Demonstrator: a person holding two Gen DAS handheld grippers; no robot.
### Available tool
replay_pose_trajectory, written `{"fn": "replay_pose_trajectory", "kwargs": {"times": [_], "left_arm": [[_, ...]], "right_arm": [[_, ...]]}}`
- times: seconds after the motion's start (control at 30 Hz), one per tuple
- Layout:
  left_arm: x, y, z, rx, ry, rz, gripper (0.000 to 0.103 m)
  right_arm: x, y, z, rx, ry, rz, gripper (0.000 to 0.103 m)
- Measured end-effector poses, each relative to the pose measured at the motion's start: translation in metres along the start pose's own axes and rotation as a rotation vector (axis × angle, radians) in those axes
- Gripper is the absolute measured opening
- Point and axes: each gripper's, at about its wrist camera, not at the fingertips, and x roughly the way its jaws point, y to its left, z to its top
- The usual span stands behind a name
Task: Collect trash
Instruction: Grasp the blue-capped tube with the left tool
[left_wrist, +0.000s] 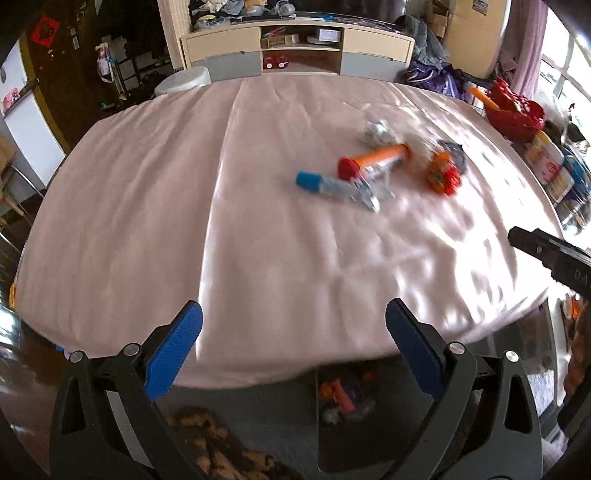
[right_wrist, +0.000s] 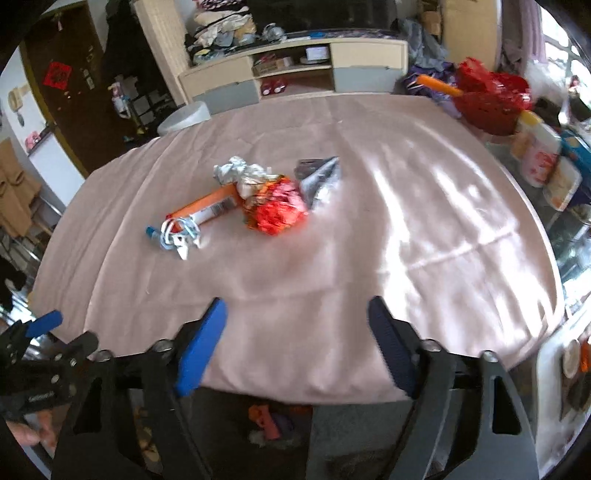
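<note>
Both grippers are hovering at the near edge of the table with nothing in them. The left gripper (left_wrist: 293, 321) has its blue-padded jaws spread wide, just pink tablecloth (left_wrist: 147, 206) between them. The right gripper (right_wrist: 297, 317) is the same deal, jaws wide apart over the cloth and empty.

The trash sits in a loose pile well ahead of both sets of jaws. From the left gripper it's forward and off to the right; from the right gripper it's forward and a bit left. In the pile: an orange tube (right_wrist: 207, 206) with a red cap (left_wrist: 347, 167), a blue-capped tube (left_wrist: 325, 184) lying just beside it with some blue-and-white crinkled wrapper (right_wrist: 181, 236) against them, a crumpled orange-red wrapper (right_wrist: 277, 210), a ball of silver foil (right_wrist: 236, 171) behind that, and a grey foil packet (right_wrist: 319, 181) touching the red wrapper on its right.

Below the jaws, past the table edge, there's a dark bin (left_wrist: 343, 406) with colourful scraps already inside
</note>
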Motion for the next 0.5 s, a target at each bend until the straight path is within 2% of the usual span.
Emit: {"fn": "replay_pose_trajectory", "kwargs": {"times": [0.03, 0.13, 0.27, 0.5], "left_arm": [[0.005, 0.001, 0.005, 0.003, 0.001, 0.000, 0.092], [0.023, 0.000, 0.018, 0.021, 0.004, 0.000, 0.091], [0.038, 0.000, 0.028, 0.034, 0.002, -0.006, 0.091], [0.056, 0.000, 0.041, 0.056, -0.019, -0.003, 0.091]], "right_arm": [[0.007, 0.004, 0.003, 0.004, 0.015, 0.026, 0.054], [0.026, 0.019, 0.013, 0.002, 0.051, 0.101, 0.039], [0.048, 0.048, 0.028, -0.034, 0.055, 0.139, 0.037], [0.073, 0.075, 0.047, -0.079, 0.047, 0.127, 0.037]]}}
